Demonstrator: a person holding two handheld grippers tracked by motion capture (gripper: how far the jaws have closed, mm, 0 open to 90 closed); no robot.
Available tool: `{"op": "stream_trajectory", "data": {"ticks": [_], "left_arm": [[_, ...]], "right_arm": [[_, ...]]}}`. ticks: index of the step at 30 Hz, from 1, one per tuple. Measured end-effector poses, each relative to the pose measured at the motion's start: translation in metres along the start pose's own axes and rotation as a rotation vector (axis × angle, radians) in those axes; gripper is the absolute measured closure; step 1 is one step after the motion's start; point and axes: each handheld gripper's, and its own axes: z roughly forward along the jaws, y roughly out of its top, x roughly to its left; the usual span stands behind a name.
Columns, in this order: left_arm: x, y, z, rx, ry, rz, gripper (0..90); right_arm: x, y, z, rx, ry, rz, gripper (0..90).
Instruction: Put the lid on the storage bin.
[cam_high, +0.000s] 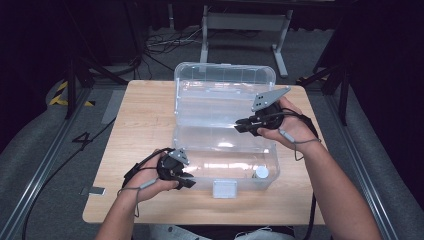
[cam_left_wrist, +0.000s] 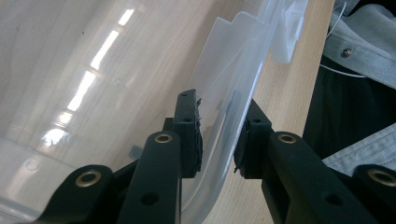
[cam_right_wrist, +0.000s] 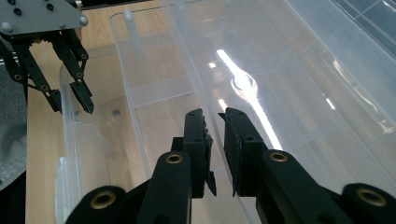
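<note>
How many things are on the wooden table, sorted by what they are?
Clear plastic storage box with its lid open: 1
Small white round cap inside the box: 1
Black two-jaw grippers held in hands, left and right: 2
Total: 4

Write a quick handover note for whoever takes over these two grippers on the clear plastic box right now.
Left gripper: jaws straddle the near-left rim of the clear box, one inside, one outside; whether the pads press, I cannot tell.
Right gripper: over the box interior beside the open lid, jaws narrowly apart, nothing between them.
Box sits mid-table, lid standing open, white latch facing the person, a small white round piece in the near-right corner.
Done: box opened and steadied. Left: probably closing the lid and latching it.
</note>
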Motion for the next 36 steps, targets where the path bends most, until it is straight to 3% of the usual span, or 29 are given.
{"op": "stream_trajectory", "data": {"ticks": [36], "left_arm": [[0.000, 0.000, 0.000, 0.001, -0.003, -0.012, 73.7]], "right_arm": [[0.023, -0.009, -0.006, 0.017, 0.016, -0.049, 79.3]]}}
